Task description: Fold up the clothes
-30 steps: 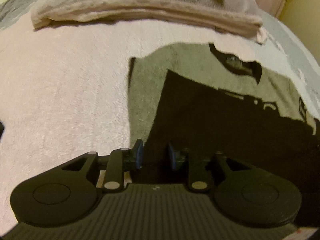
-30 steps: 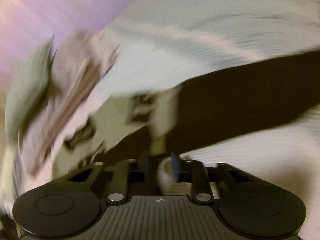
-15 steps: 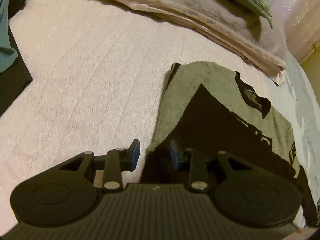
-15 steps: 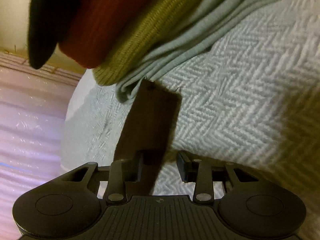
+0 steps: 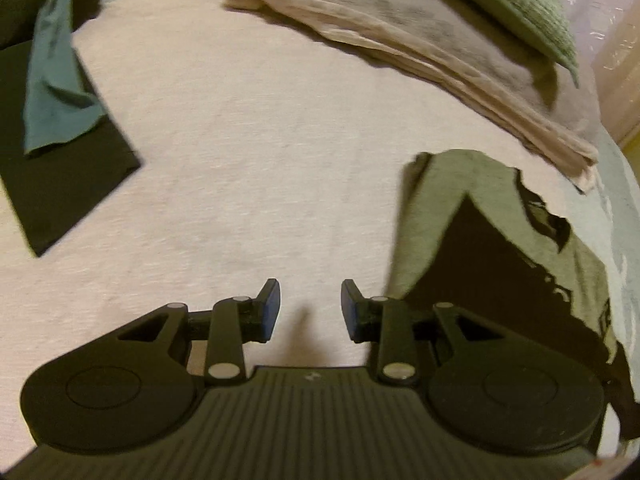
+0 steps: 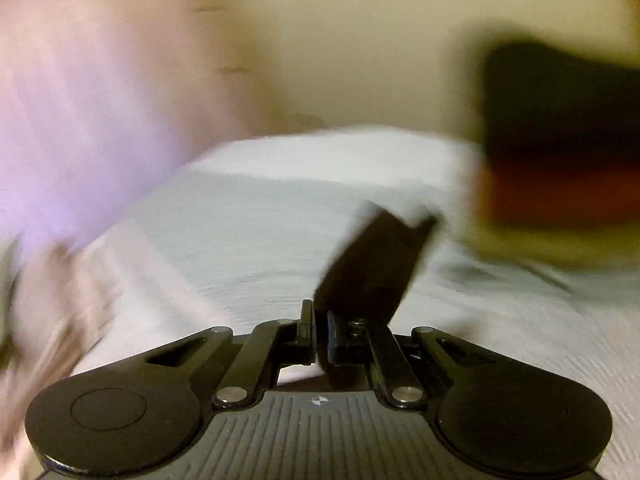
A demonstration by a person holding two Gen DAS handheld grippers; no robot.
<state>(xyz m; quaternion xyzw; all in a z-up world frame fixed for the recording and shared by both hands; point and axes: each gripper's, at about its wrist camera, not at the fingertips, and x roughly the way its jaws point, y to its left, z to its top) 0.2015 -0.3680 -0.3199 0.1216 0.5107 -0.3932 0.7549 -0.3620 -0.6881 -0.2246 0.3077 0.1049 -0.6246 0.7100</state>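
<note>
grey-green T-shirt (image 5: 452,200) | flat on bedspread, partly shadowed | dark garment (image 5: 68,188) | flat, well apart

A wide bed with a pale pink textured bedspread (image 5: 248,152) fills the left wrist view under warm, dim light. A plain cream wall (image 6: 360,48) rises behind it; a blurred pinkish-lilac curtain (image 6: 72,120) hangs at the side.
</note>
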